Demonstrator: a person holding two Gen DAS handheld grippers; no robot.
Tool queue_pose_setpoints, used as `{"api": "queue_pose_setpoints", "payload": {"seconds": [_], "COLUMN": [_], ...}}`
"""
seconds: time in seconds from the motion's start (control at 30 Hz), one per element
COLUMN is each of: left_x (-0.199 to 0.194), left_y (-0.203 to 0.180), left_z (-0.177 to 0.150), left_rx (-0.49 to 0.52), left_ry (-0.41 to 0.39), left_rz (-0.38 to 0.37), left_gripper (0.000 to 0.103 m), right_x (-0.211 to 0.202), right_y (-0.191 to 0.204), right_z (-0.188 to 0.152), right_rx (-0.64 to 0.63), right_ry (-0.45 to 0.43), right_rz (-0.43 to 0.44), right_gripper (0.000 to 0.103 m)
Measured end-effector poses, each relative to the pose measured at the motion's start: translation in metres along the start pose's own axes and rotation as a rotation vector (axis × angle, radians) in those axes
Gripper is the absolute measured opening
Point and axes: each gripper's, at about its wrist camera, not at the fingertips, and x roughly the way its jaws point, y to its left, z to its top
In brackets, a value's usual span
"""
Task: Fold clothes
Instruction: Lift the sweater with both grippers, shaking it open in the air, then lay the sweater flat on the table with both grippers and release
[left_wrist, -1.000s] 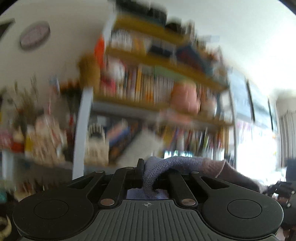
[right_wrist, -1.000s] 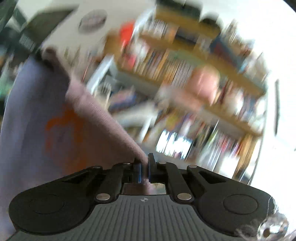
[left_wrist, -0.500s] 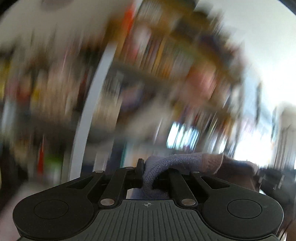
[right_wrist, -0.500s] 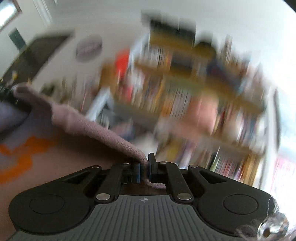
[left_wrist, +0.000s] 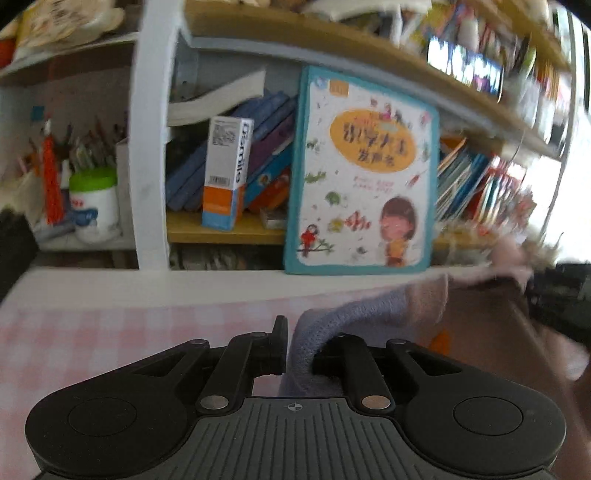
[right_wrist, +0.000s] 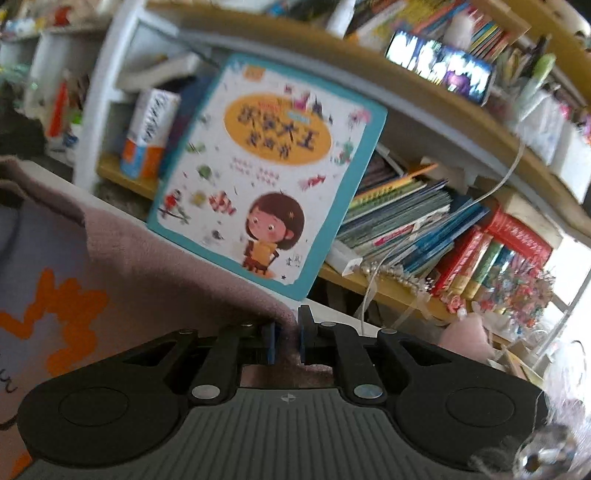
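Bookshelf (left_wrist: 332, 48) behind pink-checked surface (left_wrist: 92, 332). Garment (right_wrist: 129, 258), mauve-lilac, stretched between grippers above surface. Left gripper (left_wrist: 299, 343) just opening, hem between, possibly slack. Right gripper (right_wrist: 286, 341) just opening, edge between.

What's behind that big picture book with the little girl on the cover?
The picture book leans against the shelf unit. Slanting blue books and a white-and-orange box show at its left, stacked books at its right. Whatever sits directly behind its cover is hidden.

Pink-check tabletop (left_wrist: 110, 332); purple garment (left_wrist: 480, 325) draped on rt side.
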Motion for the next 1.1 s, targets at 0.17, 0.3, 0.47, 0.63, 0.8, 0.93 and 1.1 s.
{"api": "queue_pose_setpoints", "payload": {"seconds": [0.17,0.3,0.47,0.63,0.8,0.93,1.1], "left_x": [0.033,0.008,-0.055,-0.111,-0.15,-0.158,-0.155], "left_y": [0.002,0.002,-0.02,-0.05,-0.074,-0.096,-0.115], "left_z": [-0.006,-0.012,-0.028,-0.053,-0.09,-0.12,-0.137], "left_rx": [0.027,0.032,0.143,0.187,0.113,0.104,0.11], "left_ry": [0.085,0.065,0.022,-0.04,-0.063,-0.002,0.077], "left_rz": [0.119,0.108,0.013,-0.053,-0.123,-0.166,-0.217], "left_gripper": [0.065,0.068,0.08,0.08,0.08,0.08,0.08], "right_x": [0.054,0.054,-0.009,-0.082,-0.141,-0.169,-0.18], "right_y": [0.013,0.019,0.003,-0.001,0.012,0.032,0.046], "right_z": [0.001,-0.005,-0.01,-0.028,-0.061,-0.088,-0.098], "right_rx": [-0.077,-0.115,-0.019,0.102,0.192,0.24,0.223], "right_ry": [0.095,0.086,-0.032,-0.089,-0.078,-0.033,-0.006], "right_rz": [0.0,-0.037,0.004,0.092,0.192,0.227,0.209], "right_gripper": [0.033,0.061,0.083,0.084,0.084,0.08,0.063]}}
